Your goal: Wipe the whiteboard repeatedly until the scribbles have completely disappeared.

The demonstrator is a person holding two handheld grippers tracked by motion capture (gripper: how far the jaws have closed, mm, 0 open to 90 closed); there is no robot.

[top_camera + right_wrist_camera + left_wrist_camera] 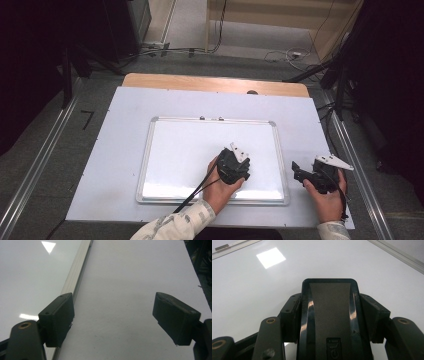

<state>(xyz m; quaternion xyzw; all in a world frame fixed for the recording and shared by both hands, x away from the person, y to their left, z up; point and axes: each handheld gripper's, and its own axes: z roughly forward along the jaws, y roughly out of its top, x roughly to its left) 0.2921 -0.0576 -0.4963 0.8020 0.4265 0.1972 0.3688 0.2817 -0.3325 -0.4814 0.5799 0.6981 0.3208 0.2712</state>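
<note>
A white whiteboard [190, 150] with a silver frame lies flat on the white-covered table [300, 115]. My left gripper [234, 167] hovers over the board's lower right part, shut on a black eraser [329, 312] with a grey face, which stands up between the jaws. The board's surface [249, 295] around the eraser is blank. My right gripper [299, 173] is off the board, over the white cover just right of the frame's right edge [75, 277]. Its jaws stand wide open with nothing between them [116, 320].
A bare wooden strip [215, 82] runs along the table's far edge. Metal rails [350, 145] flank the table on both sides. Cables and dark stands [340, 75] sit on the floor beyond the table.
</note>
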